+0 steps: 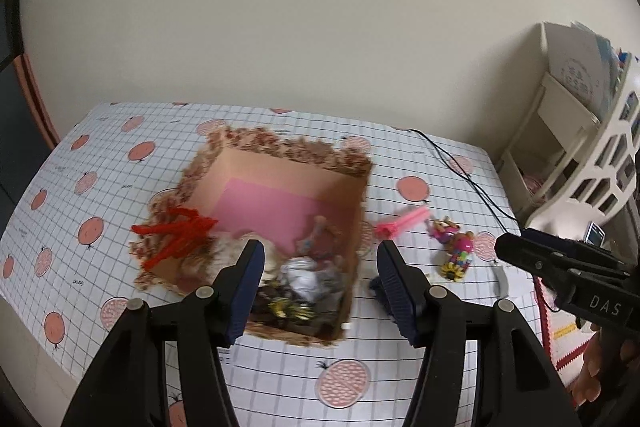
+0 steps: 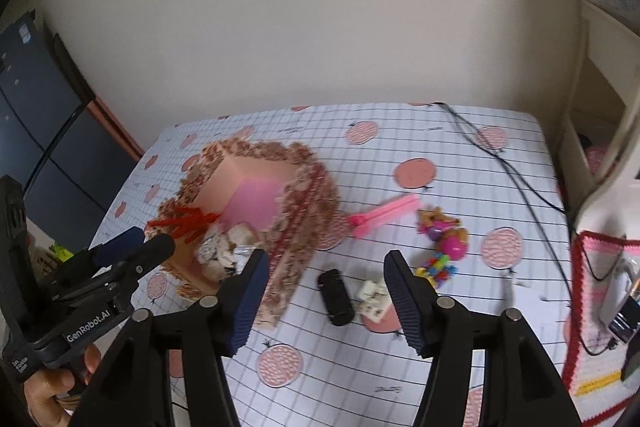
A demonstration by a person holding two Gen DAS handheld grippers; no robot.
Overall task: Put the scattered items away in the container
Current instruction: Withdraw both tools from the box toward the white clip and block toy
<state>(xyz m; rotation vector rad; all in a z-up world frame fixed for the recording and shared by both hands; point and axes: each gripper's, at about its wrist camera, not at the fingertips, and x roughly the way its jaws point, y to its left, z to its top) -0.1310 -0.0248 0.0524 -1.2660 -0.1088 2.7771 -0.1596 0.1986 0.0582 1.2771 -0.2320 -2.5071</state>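
A brown patterned box (image 1: 352, 167) with a pink floor holds crumpled paper (image 1: 304, 273) and other bits; a red fuzzy strand (image 1: 176, 233) hangs over its left rim. My left gripper (image 1: 320, 283) is open and empty above the box's near edge. On the cloth right of the box (image 2: 296, 227) lie a pink clip (image 2: 382, 213), a colourful toy (image 2: 444, 245), a black oblong item (image 2: 336, 291) and a white block (image 2: 372, 297). My right gripper (image 2: 324, 291) is open and empty, hovering over the black item.
A black cable (image 2: 520, 179) runs across the far right of the gridded tablecloth (image 2: 400, 367). A white shelf unit (image 1: 568, 147) stands off the right edge. A red-trimmed knitted mat (image 2: 596, 307) with a phone lies at right.
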